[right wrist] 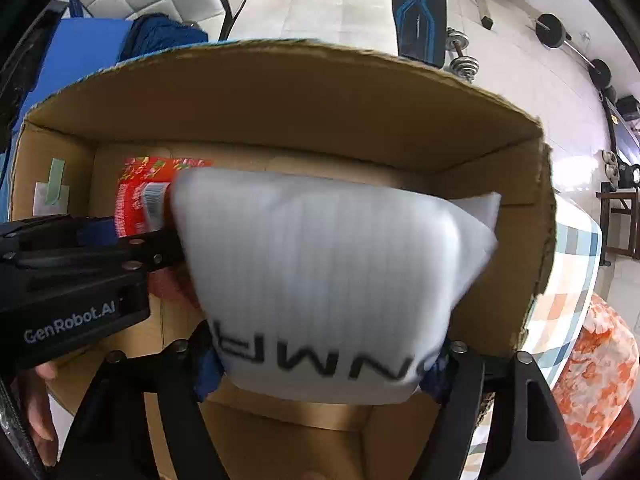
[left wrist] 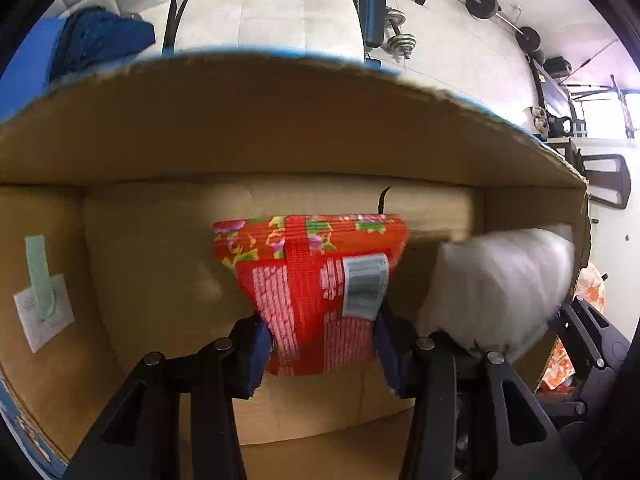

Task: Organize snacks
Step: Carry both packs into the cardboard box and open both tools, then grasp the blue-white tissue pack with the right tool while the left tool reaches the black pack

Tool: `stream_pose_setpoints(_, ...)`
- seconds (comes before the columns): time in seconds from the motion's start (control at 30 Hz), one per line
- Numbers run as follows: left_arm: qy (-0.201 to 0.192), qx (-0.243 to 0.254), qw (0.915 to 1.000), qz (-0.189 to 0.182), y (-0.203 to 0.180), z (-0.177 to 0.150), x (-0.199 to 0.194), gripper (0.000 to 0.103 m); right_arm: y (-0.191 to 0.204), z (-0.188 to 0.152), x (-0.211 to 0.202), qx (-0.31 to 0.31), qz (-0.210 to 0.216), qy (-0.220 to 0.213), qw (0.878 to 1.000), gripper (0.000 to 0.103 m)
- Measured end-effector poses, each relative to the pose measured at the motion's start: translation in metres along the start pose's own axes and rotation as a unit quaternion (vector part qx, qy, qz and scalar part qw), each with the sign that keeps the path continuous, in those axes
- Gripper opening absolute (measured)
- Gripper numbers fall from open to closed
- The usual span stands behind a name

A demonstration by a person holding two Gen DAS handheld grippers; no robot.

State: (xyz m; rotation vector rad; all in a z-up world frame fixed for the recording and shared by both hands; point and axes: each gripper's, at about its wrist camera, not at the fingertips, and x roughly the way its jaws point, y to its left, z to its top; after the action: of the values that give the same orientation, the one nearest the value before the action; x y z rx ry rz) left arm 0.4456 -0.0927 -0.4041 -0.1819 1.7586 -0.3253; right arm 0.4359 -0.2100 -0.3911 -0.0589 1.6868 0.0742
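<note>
A red floral snack packet (left wrist: 316, 280) with a barcode sticker hangs inside an open cardboard box (left wrist: 280, 132); my left gripper (left wrist: 320, 344) is shut on its lower end. A puffy white snack bag (right wrist: 332, 276) with black letters is held over the same box (right wrist: 304, 92), my right gripper (right wrist: 320, 372) shut on its bottom edge. In the left wrist view the white bag (left wrist: 500, 284) is to the right of the red packet. The right wrist view shows the left gripper body (right wrist: 76, 276) and the red packet (right wrist: 140, 196) at the left.
An orange-and-white snack bag (right wrist: 596, 368) lies outside the box on a checked cloth (right wrist: 576, 264) at the right. A taped paper label (left wrist: 42, 304) is stuck on the box's left inner wall. A blue garment (left wrist: 100, 40), a chair and dumbbells (left wrist: 398, 36) lie beyond.
</note>
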Motion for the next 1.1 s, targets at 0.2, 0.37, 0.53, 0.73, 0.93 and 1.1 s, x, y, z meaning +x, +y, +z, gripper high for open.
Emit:
stream_pose_setpoints(0.2, 0.009, -0.012, 0.9998, 0.012, 0.003, -0.009, -0.007, 0.044, 0.008, 0.004, 0.001, -0.012, -0.006, 0.0, 1.0, 0.091)
stream_pose_setpoints(0.37, -0.029, 0.013, 0.9978, 0.059, -0.005, -0.028, -0.037, 0.053, 0.011, 0.001, -0.012, -0.005, -0.006, -0.019, 1.0, 0.098)
stream_pose_setpoints(0.53, -0.092, 0.03, 0.9917, 0.085, -0.014, -0.06, -0.08, 0.07, 0.015, -0.019, -0.04, 0.01, 0.005, -0.046, 0.999, 0.103)
stream_pose_setpoints(0.73, -0.145, 0.027, 0.9839, 0.101, -0.013, -0.087, -0.116, 0.074, 0.014, -0.055, -0.06, 0.047, 0.019, -0.071, 0.996, 0.103)
stream_pose_setpoints(0.93, -0.237, 0.012, 0.964, 0.121, -0.007, -0.121, -0.14, 0.096, 0.02, -0.09, -0.066, 0.053, 0.012, -0.085, 0.995, 0.103)
stream_pose_setpoints(1.1, -0.255, 0.02, 0.9582, 0.128, -0.007, -0.151, -0.15, 0.101, 0.026, -0.114, -0.085, 0.048, -0.007, -0.127, 0.991, 0.103)
